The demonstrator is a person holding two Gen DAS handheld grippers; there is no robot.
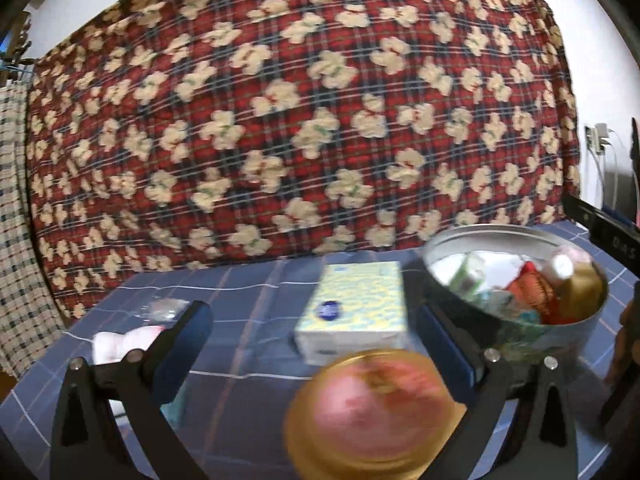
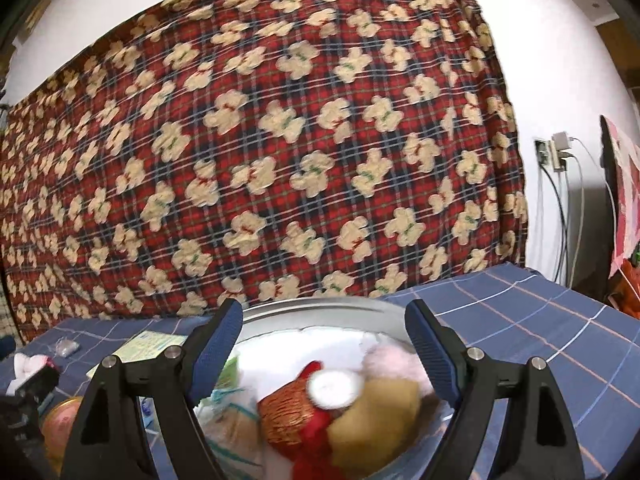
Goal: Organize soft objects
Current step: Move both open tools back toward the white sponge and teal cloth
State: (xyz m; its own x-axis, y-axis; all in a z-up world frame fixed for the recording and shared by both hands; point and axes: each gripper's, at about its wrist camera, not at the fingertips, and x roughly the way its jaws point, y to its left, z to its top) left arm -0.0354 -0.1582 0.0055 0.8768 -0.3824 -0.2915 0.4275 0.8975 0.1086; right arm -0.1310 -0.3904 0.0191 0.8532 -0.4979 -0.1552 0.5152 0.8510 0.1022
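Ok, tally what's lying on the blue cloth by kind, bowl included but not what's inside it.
Tissue box: 1
Metal bowl: 1
Gold-rimmed round tin: 1
Pink-and-white soft item: 1
Clear plastic wrapper: 1
Total: 5
Teal bit, partly hidden: not counted.

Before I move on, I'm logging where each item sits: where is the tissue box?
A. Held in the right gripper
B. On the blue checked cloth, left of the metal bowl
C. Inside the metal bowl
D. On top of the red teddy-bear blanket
B: the tissue box lies flat on the blue checked cloth, just left of the metal bowl, with neither gripper touching it.
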